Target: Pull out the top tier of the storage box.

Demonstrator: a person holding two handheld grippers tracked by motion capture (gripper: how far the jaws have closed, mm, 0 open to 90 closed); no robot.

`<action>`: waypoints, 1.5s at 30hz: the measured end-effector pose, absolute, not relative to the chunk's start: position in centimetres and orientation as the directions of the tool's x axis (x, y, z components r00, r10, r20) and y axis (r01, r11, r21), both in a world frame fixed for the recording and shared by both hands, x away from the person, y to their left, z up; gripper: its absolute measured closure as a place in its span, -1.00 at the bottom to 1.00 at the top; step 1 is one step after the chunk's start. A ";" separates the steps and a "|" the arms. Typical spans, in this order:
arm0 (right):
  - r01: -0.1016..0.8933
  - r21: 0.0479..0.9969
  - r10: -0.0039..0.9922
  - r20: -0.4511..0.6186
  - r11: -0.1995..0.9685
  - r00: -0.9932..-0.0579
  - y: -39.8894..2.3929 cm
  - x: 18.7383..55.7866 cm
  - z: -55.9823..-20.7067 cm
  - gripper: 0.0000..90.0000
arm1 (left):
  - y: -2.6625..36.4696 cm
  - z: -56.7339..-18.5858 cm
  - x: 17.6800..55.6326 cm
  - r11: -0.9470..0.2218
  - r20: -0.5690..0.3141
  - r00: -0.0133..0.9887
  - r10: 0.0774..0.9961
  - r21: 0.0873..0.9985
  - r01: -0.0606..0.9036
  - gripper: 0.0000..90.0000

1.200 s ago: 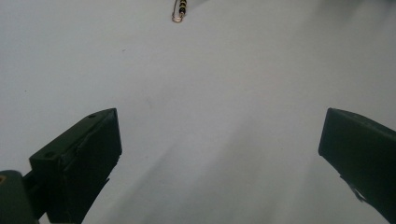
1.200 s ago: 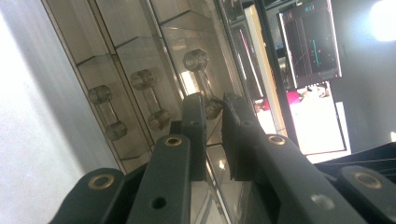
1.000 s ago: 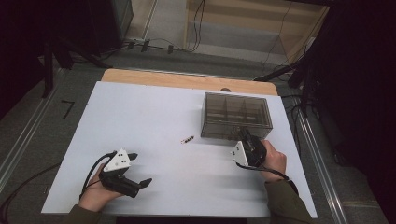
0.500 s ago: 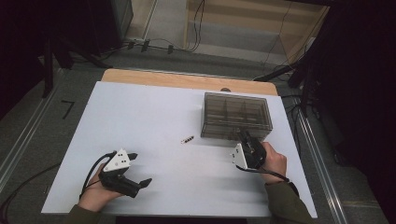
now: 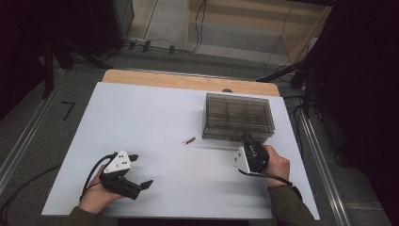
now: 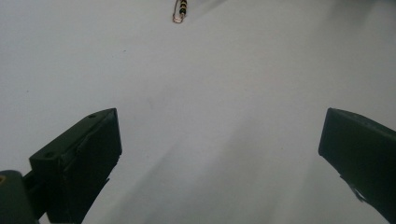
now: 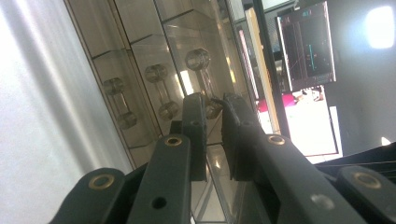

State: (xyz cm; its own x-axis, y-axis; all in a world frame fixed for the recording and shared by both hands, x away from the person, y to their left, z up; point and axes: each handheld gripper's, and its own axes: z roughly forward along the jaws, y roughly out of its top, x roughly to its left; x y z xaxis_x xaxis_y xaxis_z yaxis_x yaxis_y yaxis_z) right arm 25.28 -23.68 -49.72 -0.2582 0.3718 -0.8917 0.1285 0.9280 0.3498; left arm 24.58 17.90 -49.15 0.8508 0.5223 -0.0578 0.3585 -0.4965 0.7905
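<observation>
Nothing is changing: the right gripper [image 7: 214,105] is keeping its jaws nearly together at the box [image 5: 238,116] latch; the left gripper [image 5: 136,170] is resting, jaws spread.

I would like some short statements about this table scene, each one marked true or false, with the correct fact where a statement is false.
1. The smoky transparent plastic compartment box stands on the right half of the white table. True.
2. The left gripper has its jaws closed on the small striped resistor. False: its jaws stand wide apart and the resistor lies farther ahead on the table.
3. The right gripper has its jaws nearly shut at the box's front edge. True.
4. The resistor lies inside one compartment of the box. False: it lies on the table, left of the box.
5. The left gripper rests near the table's front left part. True.
</observation>
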 end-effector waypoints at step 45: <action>0.135 0.373 0.396 -0.882 0.918 -0.256 -24.2 21.9 -49.9 0.01 | 17.9 -49.1 24.5 -0.505 -0.053 0.853 0.520 0.786 0.356 -1.00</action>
State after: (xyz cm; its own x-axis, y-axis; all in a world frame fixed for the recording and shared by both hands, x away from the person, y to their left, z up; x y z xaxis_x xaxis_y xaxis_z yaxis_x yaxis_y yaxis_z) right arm 21.92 -24.18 -49.94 -0.2558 0.3959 -0.8819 0.1352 0.9180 0.3729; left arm 24.50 17.85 -49.11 0.8527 0.5198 -0.0526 0.3563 -0.5050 0.7861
